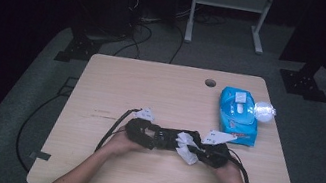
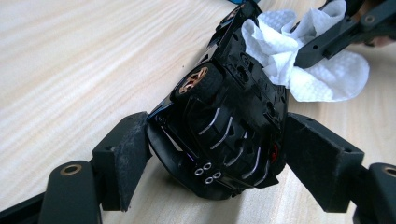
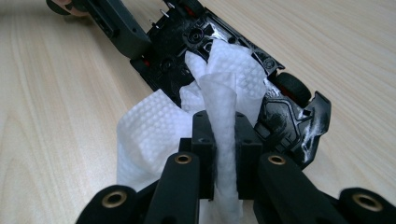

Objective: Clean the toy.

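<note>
A black toy car (image 1: pixel 169 138) lies tilted with its underside showing near the table's front middle. My left gripper (image 2: pixel 219 154) is shut on the car (image 2: pixel 229 130) at its tail end, one pad on each side. My right gripper (image 3: pixel 225 140) is shut on a crumpled white wipe (image 3: pixel 149 135), which is pressed against the underside of the car (image 3: pixel 289 121) near its other end. In the high view the left gripper (image 1: pixel 143 134) and right gripper (image 1: pixel 203 152) face each other with the wipe (image 1: pixel 186 149) between them.
A blue pack of wipes (image 1: pixel 238 115) lies at the right of the wooden table (image 1: pixel 152 84), with a shiny crumpled bit (image 1: pixel 264 111) beside it. A cable hole (image 1: pixel 210 83) sits near the far edge. Cables trail from both grippers.
</note>
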